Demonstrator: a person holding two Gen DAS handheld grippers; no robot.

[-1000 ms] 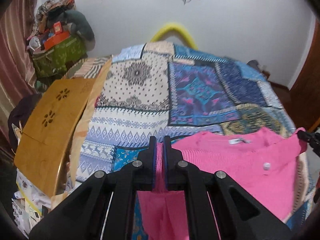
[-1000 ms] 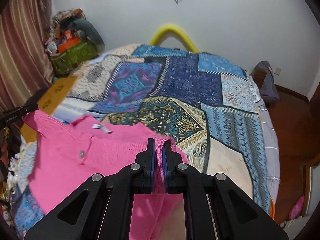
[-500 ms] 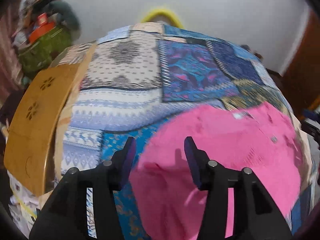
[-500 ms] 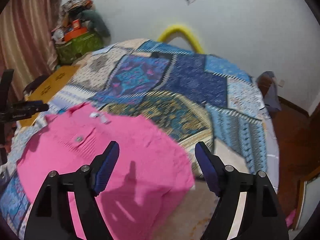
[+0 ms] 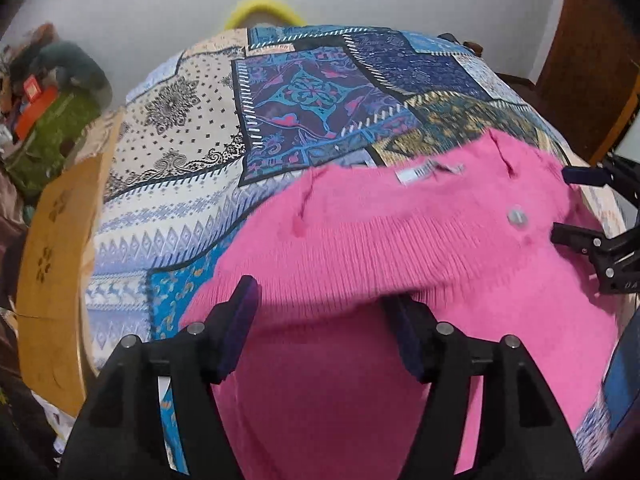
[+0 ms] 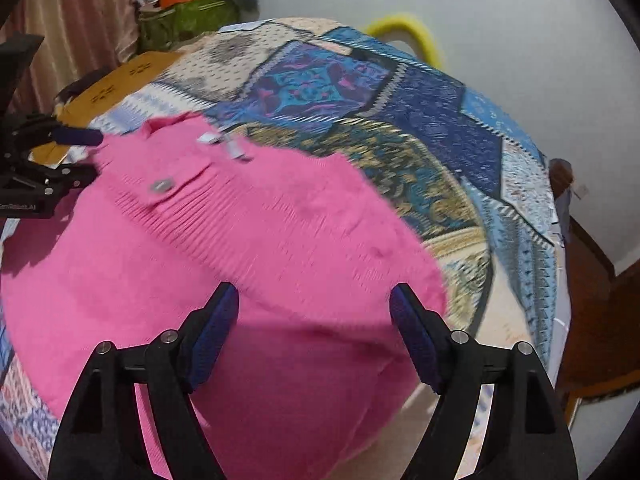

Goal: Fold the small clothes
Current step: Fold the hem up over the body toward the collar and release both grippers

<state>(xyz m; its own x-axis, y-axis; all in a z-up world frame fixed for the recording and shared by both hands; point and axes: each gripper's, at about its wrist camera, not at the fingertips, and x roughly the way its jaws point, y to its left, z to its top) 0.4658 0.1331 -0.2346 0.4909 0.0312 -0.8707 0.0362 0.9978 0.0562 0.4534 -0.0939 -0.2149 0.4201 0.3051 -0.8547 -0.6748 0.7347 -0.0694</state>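
Both your tongs are off the cloth right now. Your left gripper [image 5: 324, 312] has just been opening and its jaws stand apart over the pink sweater [image 5: 400, 248], pads not pressing on anything. Your right gripper [image 6: 314, 320] is spread wide too, just opened, hovering above the knit. That sweater lies on the patchwork bedspread [image 6: 400, 92], near its close edge, white label [image 5: 430, 170] and a button [image 6: 160, 186] facing up.

The pink sweater [image 5: 360, 248] runs blurred past the left tongs [image 5: 326, 320] — its lower hem cut off by the bottom edge. Print on its white neck label [image 6: 226, 142], beyond the right tongs [image 6: 314, 322], is unreadable.
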